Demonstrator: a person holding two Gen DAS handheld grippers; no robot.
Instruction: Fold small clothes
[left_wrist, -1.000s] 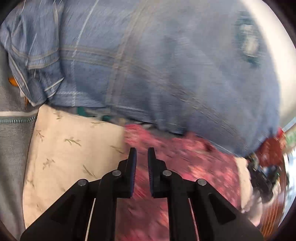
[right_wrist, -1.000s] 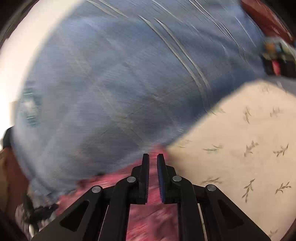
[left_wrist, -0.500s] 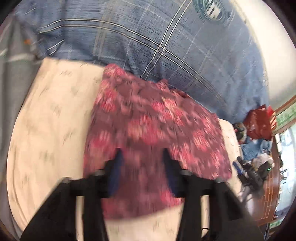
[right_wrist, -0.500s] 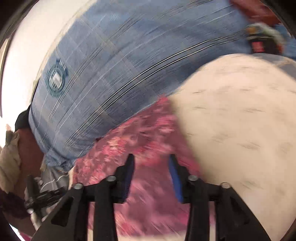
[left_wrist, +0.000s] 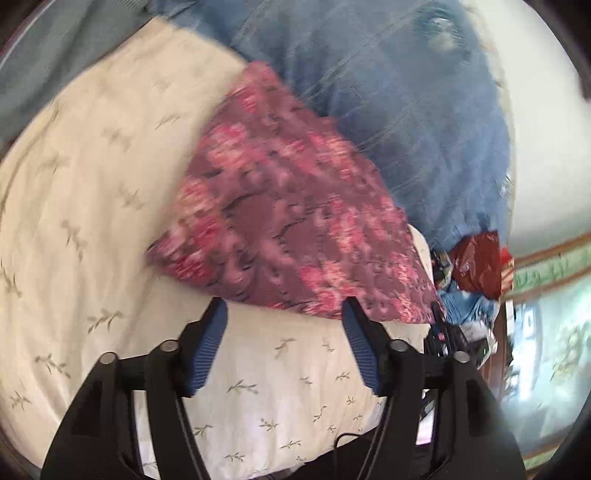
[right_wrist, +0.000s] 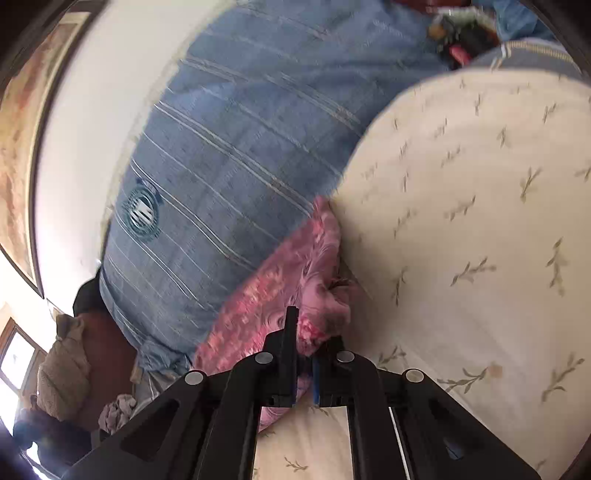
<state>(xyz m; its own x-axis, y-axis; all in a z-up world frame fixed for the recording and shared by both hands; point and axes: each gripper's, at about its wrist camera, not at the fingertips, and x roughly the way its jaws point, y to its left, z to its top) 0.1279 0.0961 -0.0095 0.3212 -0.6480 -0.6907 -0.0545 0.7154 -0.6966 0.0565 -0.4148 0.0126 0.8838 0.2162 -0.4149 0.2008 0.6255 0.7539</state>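
A small maroon garment with pink flowers (left_wrist: 291, 225) lies folded on the cream leaf-print bed sheet (left_wrist: 92, 206), its far edge against a big blue checked pillow (left_wrist: 406, 110). My left gripper (left_wrist: 284, 317) is open and empty, just short of the garment's near edge. In the right wrist view the same garment (right_wrist: 280, 280) is bunched at its near corner, and my right gripper (right_wrist: 308, 332) is shut on that corner, low over the sheet (right_wrist: 472, 240).
The blue pillow (right_wrist: 229, 155) leans on a white wall. A red bag (left_wrist: 476, 262) and clutter lie past the bed's right edge. A grey blanket (left_wrist: 55, 62) lies at the far left. A brown cushion (right_wrist: 62, 369) sits lower left.
Both grippers let go of the garment and drew back, opening. The left stayed wide open and pulled clear. The right has since shut on the garment's near corner.
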